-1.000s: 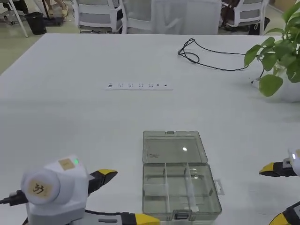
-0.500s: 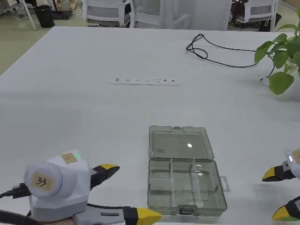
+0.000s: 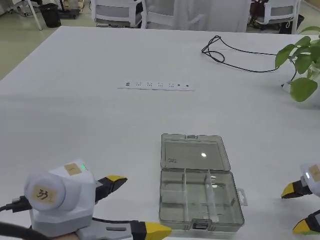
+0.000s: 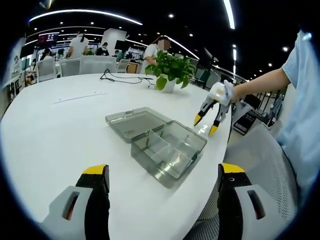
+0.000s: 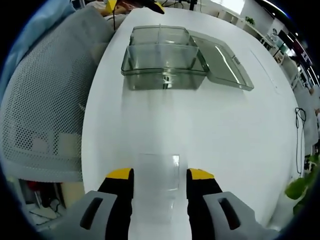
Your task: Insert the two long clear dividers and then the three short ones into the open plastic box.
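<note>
left gripper (image 4: 163,172) is holding its yellow-tipped jaws wide apart, gripping nothing and touching nothing; in its own view the jaws are framing the plastic box (image 4: 167,149), which is sitting on the white table (image 4: 45,135) near the front edge. right gripper (image 5: 159,175) is holding its jaws moderately apart; a clear flat piece (image 5: 158,171) is lying on the table between the tips, with thin strips of table showing on either side, so the jaws are not clamping it, though whether a tip is grazing it cannot be told. the head view is showing the box with its lid (image 3: 195,151) lying open and flat behind it, and clear dividers (image 3: 186,197) standing inside and splitting it into compartments; their exact count is hard to read. the left gripper is sitting at lower left of the box in the head view, the right gripper at the far right edge. the right gripper view is showing what the others are not: the clear piece at the table edge and a mesh chair (image 5: 45,100) beside the table. the left gripper view is adding the right gripper hovering just beside the box with tips pointing down, and a person's sleeve (image 4: 300,110). farther back on the table are lying a power strip (image 3: 157,85) and a black cable (image 3: 235,55), with a plant (image 3: 300,65) at the right.
</note>
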The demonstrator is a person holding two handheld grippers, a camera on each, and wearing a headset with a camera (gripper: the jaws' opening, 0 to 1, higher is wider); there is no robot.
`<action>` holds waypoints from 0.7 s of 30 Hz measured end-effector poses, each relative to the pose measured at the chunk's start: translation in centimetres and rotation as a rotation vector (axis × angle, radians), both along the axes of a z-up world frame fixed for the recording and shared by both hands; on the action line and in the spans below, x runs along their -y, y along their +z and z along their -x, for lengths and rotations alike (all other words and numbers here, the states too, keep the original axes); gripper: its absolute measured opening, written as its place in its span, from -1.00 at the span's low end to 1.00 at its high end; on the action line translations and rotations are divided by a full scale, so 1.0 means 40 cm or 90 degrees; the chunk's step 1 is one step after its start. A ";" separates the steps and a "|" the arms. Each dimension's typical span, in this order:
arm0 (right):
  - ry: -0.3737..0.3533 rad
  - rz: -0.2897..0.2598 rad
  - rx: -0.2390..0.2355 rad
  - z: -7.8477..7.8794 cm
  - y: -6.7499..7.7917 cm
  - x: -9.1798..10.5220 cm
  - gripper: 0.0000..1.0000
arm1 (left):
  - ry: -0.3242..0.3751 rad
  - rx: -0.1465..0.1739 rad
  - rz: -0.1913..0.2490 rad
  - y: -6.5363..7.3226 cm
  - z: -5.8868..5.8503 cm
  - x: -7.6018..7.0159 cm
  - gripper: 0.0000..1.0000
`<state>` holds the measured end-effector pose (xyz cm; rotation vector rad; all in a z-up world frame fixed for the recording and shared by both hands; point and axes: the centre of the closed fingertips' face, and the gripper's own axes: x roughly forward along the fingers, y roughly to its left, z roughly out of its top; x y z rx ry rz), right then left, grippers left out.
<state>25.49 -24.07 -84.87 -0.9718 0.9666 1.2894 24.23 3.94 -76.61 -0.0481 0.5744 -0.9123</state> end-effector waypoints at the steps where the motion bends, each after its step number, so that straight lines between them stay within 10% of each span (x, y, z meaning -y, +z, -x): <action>1: 0.003 0.002 -0.001 -0.001 -0.003 0.003 -0.15 | 0.000 0.001 0.000 0.001 -0.001 0.000 0.82; 21: 0.004 0.024 -0.008 0.002 -0.016 0.012 -0.35 | -0.010 0.004 0.006 0.006 -0.009 0.020 0.81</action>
